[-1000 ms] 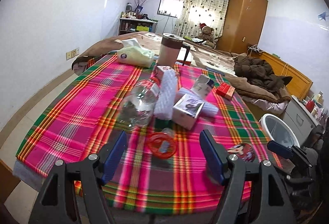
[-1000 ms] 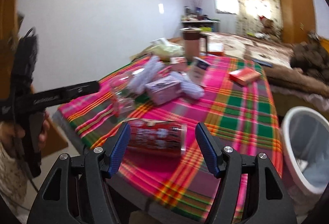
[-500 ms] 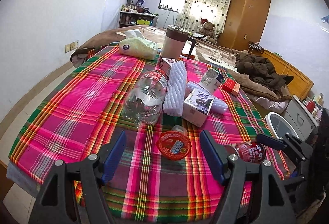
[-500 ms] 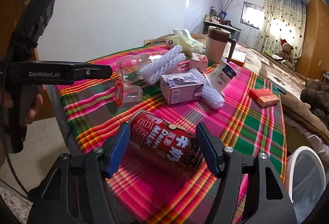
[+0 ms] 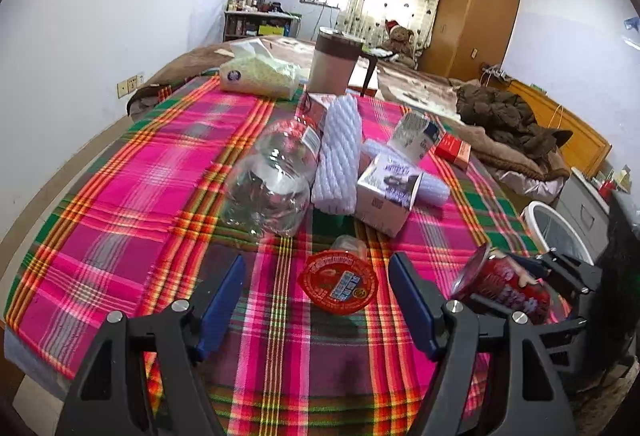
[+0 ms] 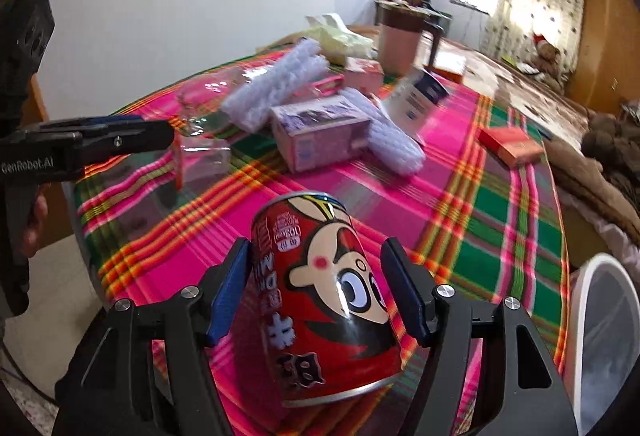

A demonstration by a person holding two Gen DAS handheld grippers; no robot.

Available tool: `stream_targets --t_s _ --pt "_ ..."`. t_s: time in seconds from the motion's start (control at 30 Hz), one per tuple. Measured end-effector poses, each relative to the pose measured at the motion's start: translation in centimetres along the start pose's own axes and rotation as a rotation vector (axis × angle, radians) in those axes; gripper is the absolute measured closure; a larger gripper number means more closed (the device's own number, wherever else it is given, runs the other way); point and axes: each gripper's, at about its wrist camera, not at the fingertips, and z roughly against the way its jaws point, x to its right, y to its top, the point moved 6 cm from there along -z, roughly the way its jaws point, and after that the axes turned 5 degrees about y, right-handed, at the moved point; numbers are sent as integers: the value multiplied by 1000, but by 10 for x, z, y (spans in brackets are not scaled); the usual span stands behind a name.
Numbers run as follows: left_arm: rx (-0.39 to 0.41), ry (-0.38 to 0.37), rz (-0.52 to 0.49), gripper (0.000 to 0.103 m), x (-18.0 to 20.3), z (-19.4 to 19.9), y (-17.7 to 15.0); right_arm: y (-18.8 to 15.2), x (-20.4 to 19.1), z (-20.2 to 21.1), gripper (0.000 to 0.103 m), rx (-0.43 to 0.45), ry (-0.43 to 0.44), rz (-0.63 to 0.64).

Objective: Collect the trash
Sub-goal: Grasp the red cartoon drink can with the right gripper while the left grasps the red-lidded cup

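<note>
My right gripper (image 6: 316,292) is shut on a red milk can (image 6: 320,300) with a cartoon face, tilted up off the plaid tablecloth (image 6: 500,228); the can also shows in the left wrist view (image 5: 504,288). My left gripper (image 5: 316,306) is open, its fingers on either side of a small clear cup with a red foil lid (image 5: 340,282) lying on the cloth. Beyond lie a clear plastic bottle (image 5: 272,180), white foam sleeves (image 5: 338,156), a small carton box (image 5: 386,188) and a milk carton (image 5: 416,134).
A white trash bin (image 6: 608,336) stands off the table's right side, also in the left wrist view (image 5: 556,232). A tissue pack (image 5: 256,74), a brown mug (image 5: 334,64) and a red box (image 5: 454,150) sit farther back. A bed with clothes lies behind.
My right gripper has closed on the red can and tipped it up off the cloth. My left gripper has moved closer to the red-lidded cup.
</note>
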Motion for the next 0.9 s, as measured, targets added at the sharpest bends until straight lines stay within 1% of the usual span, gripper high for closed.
stream_targets --t_s 0.07,0.17,0.23,0.3,0.6,0.63,0.67,0.73,0.77,0.83,0.9 --pt "-13 3 -15 28 2 -6 -2 -2 6 2 35 2 -10 -54" --pt "-23 11 -39 28 6 -12 -3 -3 15 5 35 10 9 -135" --pt "-44 14 -57 28 8 -20 -4 -5 18 7 35 15 21 -176" --pt "-48 25 -57 28 8 -24 -4 -6 19 8 35 17 9 -196" --pt "-64 2 -64 28 15 -30 -9 -13 18 9 35 14 9 -207" --pt "-66 -3 -66 29 15 -31 -9 -13 18 9 35 14 7 -209" --pt "-66 -4 -66 32 16 -31 -9 -13 21 8 35 14 8 -212" --pt "-65 -4 -70 34 18 -31 -9 -15 21 7 35 9 12 -219" --pt "-64 -3 -70 38 18 -32 -9 -15 20 7 35 8 16 -219" --pt "-66 -7 -66 42 18 -33 -9 -16 18 8 36 6 17 -213" --pt "-66 -4 -63 51 18 -33 -9 -17 19 9 40 10 9 -212"
